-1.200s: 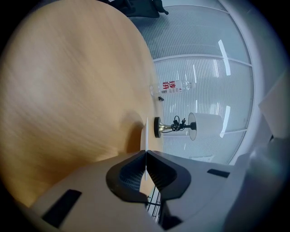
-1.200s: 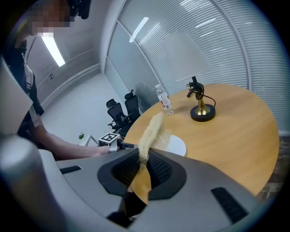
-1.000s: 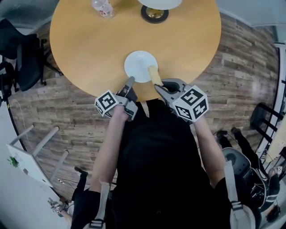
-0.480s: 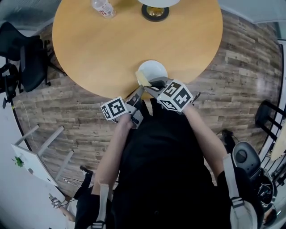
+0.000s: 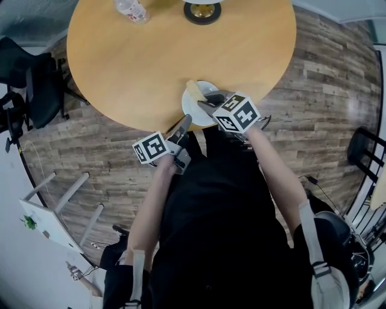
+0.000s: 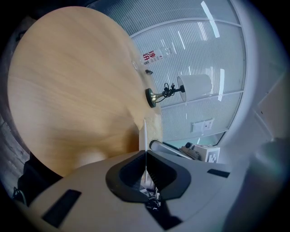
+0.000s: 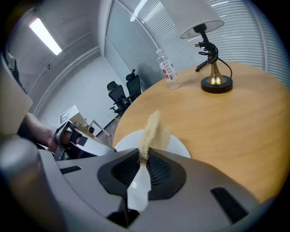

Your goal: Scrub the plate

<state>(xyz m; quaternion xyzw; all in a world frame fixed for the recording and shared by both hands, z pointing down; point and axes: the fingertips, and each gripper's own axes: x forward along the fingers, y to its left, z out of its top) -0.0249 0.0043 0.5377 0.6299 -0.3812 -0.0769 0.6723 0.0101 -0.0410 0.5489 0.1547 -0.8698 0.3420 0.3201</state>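
Note:
A white plate (image 5: 208, 93) lies at the near edge of the round wooden table (image 5: 151, 54). My left gripper (image 5: 186, 122) is shut on its near rim; in the left gripper view the plate (image 6: 145, 138) shows edge-on as a thin white line between the closed jaws of the left gripper (image 6: 146, 156). My right gripper (image 5: 202, 101) is shut on a yellow sponge (image 5: 193, 90) that rests over the plate's left part. In the right gripper view the sponge (image 7: 150, 130) sticks up from the right gripper (image 7: 144, 158), with the plate (image 7: 177, 146) just behind it.
A lamp base (image 5: 202, 9) and a clear water bottle (image 5: 129, 9) stand at the table's far side, also seen as the lamp (image 7: 215, 81) and the bottle (image 7: 167, 70). Dark office chairs (image 5: 30, 78) stand on the left. Wood-look floor surrounds the table.
My right gripper has swung the sponge from the plate's right side to its left and come down onto it. The plate, held by my left gripper, has shifted a little to the right.

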